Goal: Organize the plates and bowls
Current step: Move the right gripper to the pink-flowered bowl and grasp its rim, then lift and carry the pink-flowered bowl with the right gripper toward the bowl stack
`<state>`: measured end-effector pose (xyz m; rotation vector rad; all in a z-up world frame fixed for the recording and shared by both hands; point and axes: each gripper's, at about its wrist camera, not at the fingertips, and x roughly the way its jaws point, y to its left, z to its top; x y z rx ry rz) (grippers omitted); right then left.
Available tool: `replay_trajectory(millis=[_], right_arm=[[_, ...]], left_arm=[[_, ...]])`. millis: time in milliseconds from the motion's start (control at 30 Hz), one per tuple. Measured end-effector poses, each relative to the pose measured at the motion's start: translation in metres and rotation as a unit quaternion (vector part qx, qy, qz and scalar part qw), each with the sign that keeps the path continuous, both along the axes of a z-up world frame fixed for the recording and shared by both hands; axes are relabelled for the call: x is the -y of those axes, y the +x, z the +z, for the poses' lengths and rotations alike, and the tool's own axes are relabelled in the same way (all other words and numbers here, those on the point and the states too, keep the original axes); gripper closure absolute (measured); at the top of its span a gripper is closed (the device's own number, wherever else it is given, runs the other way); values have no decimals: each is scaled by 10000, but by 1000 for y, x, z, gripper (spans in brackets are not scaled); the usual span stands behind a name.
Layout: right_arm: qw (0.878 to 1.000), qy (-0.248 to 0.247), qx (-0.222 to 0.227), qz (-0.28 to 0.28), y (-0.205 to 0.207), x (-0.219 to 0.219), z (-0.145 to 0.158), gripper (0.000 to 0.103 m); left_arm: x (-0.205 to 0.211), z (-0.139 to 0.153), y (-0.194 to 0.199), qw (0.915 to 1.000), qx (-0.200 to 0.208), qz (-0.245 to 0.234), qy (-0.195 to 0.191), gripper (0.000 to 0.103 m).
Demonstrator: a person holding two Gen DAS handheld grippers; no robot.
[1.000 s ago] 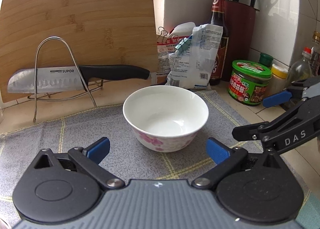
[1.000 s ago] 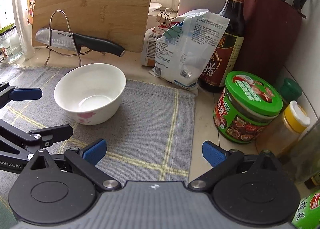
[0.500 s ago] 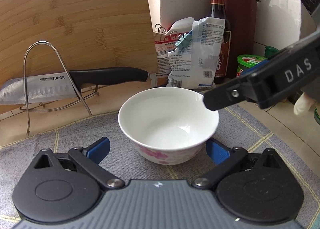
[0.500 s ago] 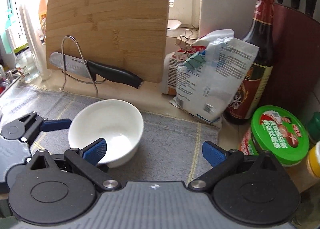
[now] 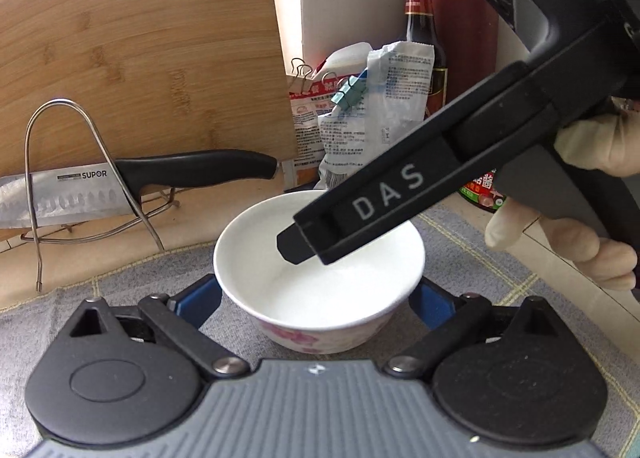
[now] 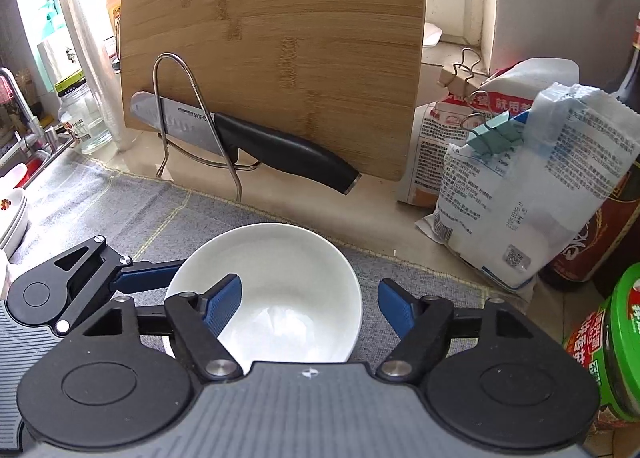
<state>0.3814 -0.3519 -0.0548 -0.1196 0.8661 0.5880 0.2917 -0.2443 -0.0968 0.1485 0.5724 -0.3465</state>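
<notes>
A white bowl (image 5: 320, 282) (image 6: 280, 270) with pink flowers outside stands upright on the grey cloth mat (image 5: 500, 258). My left gripper (image 5: 315, 294) straddles it low down. Its jaws are closing, and both blue pads (image 5: 200, 298) meet the bowl's outer wall. My right gripper (image 6: 308, 306) comes in from the right, its jaws also closing. Its left pad (image 6: 224, 306) hangs inside the bowl and the other is outside. The bowl's right wall stands between them, untouched. In the left wrist view one black right finger (image 5: 304, 246) dips into the bowl.
A bamboo cutting board (image 6: 280, 50) leans at the back, with a knife (image 6: 280, 154) on a wire rack (image 6: 180, 98) before it. Clipped bags (image 6: 540, 194), a sauce bottle (image 5: 420, 38) and a green-lidded jar (image 6: 616, 338) crowd the right. Stacked dishes (image 6: 12, 214) sit far left beside a sink.
The right gripper swung left over the bowl and its jaws narrowed, one finger dipping inside. The left gripper came closer until the bowl sat between its pads.
</notes>
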Motion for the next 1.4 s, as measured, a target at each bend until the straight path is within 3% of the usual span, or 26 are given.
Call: replay_trajectory(millis=[200,800,1400], right_arm=[[9999,99,-53,87,3,-2,-2,31],[9999,33,-86,115,-3,-5,3,31],[9997,-22,-5,239,-52,-19,39,31]], left_arm=[[-1,0,2,10000,-6,-42,-37,5],[0,1,-2,9998,-118,-152,-69,6],[-20,41,-45,9987,-425,-282,16,6]])
